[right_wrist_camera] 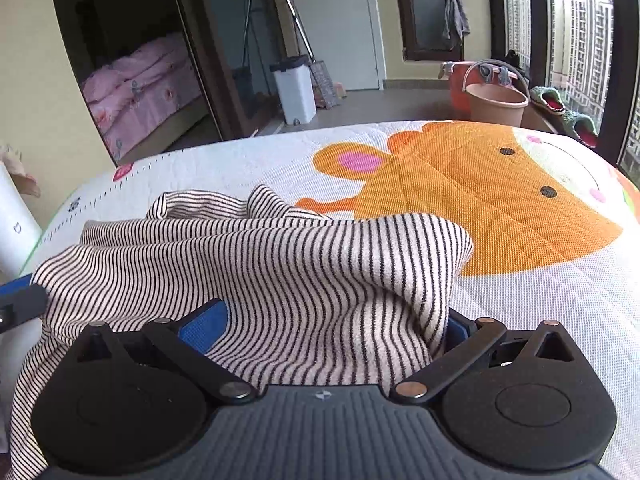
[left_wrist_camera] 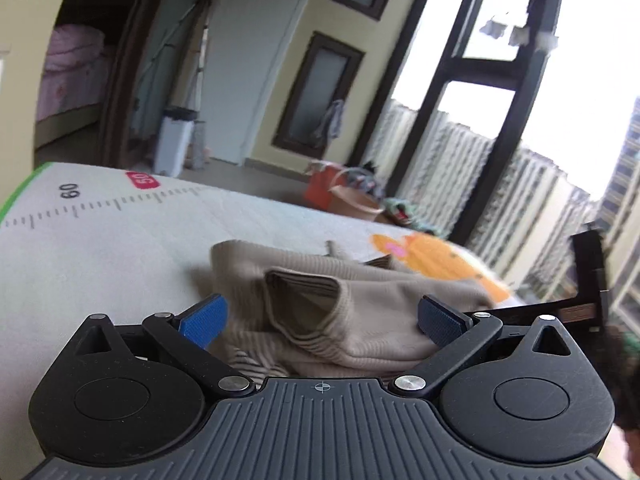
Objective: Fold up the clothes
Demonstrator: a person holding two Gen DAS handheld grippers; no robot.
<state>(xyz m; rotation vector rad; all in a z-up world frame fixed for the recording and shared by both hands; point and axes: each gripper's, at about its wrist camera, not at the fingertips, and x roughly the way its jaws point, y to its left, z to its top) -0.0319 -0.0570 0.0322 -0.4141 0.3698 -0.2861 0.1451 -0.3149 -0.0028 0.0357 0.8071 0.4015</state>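
Note:
In the left wrist view a beige ribbed knit garment [left_wrist_camera: 360,292] lies bunched on the printed mat [left_wrist_camera: 120,248], one open cuff [left_wrist_camera: 308,304] facing the camera. A bit of black-and-white striped fabric [left_wrist_camera: 248,364] shows under it. My left gripper [left_wrist_camera: 322,320] is open, its blue pads [left_wrist_camera: 204,320] wide apart on either side of the cuff. In the right wrist view a striped garment [right_wrist_camera: 260,264] lies crumpled on the mat [right_wrist_camera: 540,320], draped between the spread fingers of my right gripper [right_wrist_camera: 330,328], which is open. The right-hand pad is mostly hidden by the cloth.
The mat carries an orange cartoon print [right_wrist_camera: 480,200] and a ruler scale [left_wrist_camera: 100,204]. Beyond its far edge stand a white bin [right_wrist_camera: 294,88], orange and tan buckets [right_wrist_camera: 496,104] and green slippers [right_wrist_camera: 576,124] by tall windows. A white appliance [right_wrist_camera: 12,224] is at the left.

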